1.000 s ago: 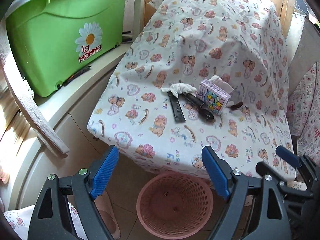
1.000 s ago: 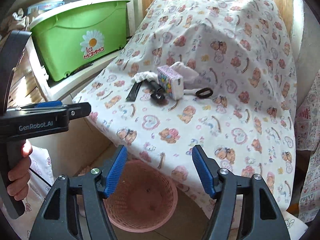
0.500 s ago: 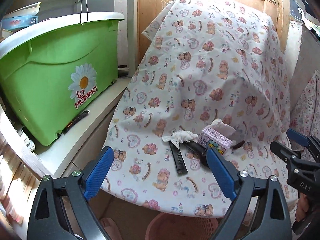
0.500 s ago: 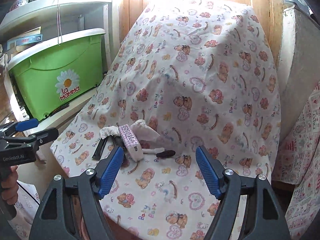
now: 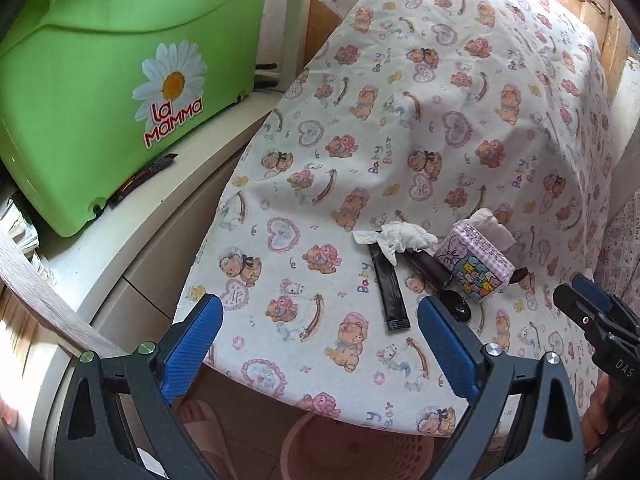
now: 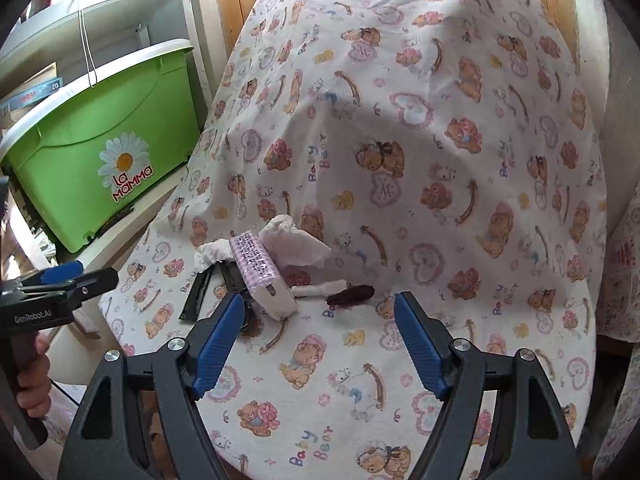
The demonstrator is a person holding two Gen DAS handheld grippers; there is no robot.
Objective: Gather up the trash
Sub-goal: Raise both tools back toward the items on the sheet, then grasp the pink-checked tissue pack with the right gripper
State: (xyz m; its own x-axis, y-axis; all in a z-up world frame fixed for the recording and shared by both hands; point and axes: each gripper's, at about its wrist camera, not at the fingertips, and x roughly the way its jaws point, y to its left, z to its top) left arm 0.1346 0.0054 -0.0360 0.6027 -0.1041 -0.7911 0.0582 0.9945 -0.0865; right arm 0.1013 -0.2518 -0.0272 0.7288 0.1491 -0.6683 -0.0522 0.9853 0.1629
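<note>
On a table covered with a teddy-bear cloth (image 5: 360, 160) lie a crumpled white tissue (image 5: 400, 238), a black sachet (image 5: 388, 296), a black spoon (image 5: 448, 296), a purple tissue pack (image 5: 476, 268) and a small dark wrapper (image 6: 350, 294). The tissue pack (image 6: 260, 272) also shows in the right wrist view with a white tissue (image 6: 296, 244) sticking out. A pink basket (image 5: 356, 448) stands on the floor under the table's front edge. My left gripper (image 5: 320, 344) is open and empty, short of the sachet. My right gripper (image 6: 318, 344) is open and empty, just short of the dark wrapper.
A green "La Mamma" plastic bin (image 5: 120, 80) sits on a white shelf (image 5: 160, 200) left of the table. A wooden door (image 5: 600, 20) is behind the table. Patterned fabric (image 6: 624, 260) hangs at the right. The other gripper shows at each view's edge.
Both grippers rose from over the basket and moved in toward the table; the items now sit closer in both views. Both stay open.
</note>
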